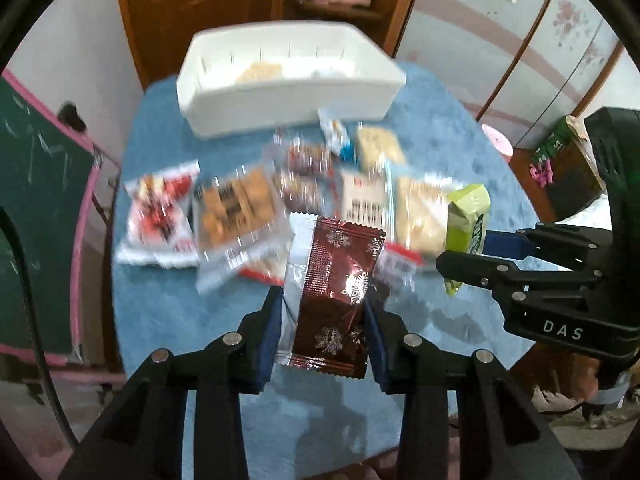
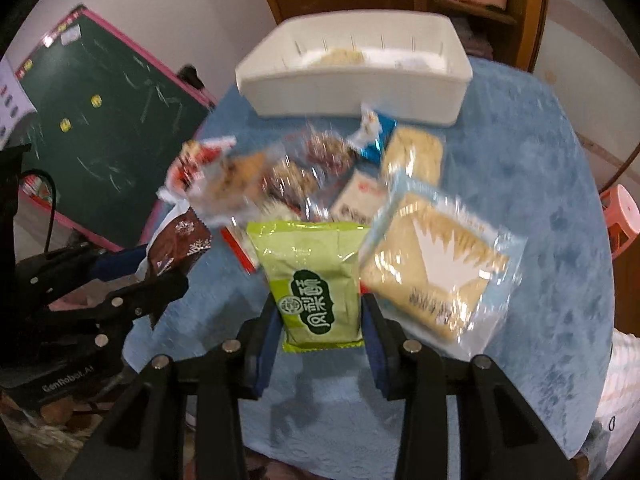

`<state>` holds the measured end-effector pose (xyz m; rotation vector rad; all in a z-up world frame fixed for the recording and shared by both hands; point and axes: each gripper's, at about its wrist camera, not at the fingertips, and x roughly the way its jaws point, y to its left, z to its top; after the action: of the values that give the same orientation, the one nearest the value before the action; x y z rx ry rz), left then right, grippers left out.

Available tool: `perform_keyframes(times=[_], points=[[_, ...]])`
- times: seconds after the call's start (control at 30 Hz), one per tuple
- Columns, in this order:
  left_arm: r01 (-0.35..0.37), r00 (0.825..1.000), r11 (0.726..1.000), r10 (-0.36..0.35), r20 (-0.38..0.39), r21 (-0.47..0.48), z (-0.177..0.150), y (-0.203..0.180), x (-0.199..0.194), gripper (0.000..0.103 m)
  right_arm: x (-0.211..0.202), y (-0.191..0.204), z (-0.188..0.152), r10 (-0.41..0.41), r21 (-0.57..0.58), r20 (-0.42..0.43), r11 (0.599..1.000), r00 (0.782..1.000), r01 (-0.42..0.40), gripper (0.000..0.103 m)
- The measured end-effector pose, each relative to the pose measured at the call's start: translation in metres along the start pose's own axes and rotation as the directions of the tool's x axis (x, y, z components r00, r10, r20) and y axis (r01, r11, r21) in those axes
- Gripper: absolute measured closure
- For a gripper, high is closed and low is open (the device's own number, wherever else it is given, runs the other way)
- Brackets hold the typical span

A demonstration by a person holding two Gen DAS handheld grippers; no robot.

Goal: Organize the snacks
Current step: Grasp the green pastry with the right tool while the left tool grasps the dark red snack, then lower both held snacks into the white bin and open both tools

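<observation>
My left gripper [image 1: 322, 320] is shut on a dark red snowflake-print snack packet [image 1: 334, 292], held above the blue table; that packet also shows in the right wrist view [image 2: 180, 246]. My right gripper [image 2: 320, 320] is shut on a light green snack packet [image 2: 316, 280], which also shows in the left wrist view [image 1: 466, 224], to the right of the red packet. A white bin [image 1: 288, 98] [image 2: 360, 92] stands at the far side of the table with a few snacks inside. Several loose snack packets [image 1: 236, 208] [image 2: 436, 268] lie between the bin and both grippers.
The round table has a blue cloth [image 1: 168, 304] [image 2: 540, 200]. A green chalkboard with a pink frame [image 1: 36, 200] [image 2: 104, 128] stands to the left. A wooden cabinet [image 1: 192, 4] is behind the bin. A pink stool [image 2: 622, 216] is at the right.
</observation>
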<state>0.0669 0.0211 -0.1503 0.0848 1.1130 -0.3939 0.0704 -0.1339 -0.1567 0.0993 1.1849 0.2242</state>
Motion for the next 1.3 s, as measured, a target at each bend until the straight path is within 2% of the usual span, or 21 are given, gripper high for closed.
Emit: perform_keyframes(times=[0.17, 0.33, 0.5, 0.83, 1.3], points=[[-0.027, 0.997, 1.0, 0.027, 0.067, 0.008, 0.034, -0.007, -0.026, 0.066, -0.023, 0.008, 0.018, 0.027, 0.007, 0.072, 1.0, 0.997, -0.028, 0.064], [-0.097, 0.992, 0.995, 0.095, 0.077, 0.023, 0.065, -0.009, -0.04, 0.066, -0.051, 0.014, 0.045, 0.054, 0.005, 0.144, 0.998, 0.988, -0.056, 0.064], [-0.112, 0.99, 0.994, 0.11, 0.091, 0.013, 0.087, -0.011, -0.052, 0.066, -0.076, 0.019, 0.068, 0.075, -0.011, 0.209, 0.997, 0.975, -0.075, 0.064], [-0.137, 0.985, 0.99, 0.14, 0.106, -0.03, 0.127, -0.008, -0.052, 0.066, -0.086, 0.013, 0.1, 0.058, -0.03, 0.239, 0.998, 0.969, -0.052, 0.064], [-0.208, 0.963, 0.975, 0.217, 0.161, -0.072, 0.2, 0.0, -0.042, 0.065, -0.086, -0.015, 0.159, 0.017, -0.026, 0.299, 1.0, 0.954, -0.009, 0.063]])
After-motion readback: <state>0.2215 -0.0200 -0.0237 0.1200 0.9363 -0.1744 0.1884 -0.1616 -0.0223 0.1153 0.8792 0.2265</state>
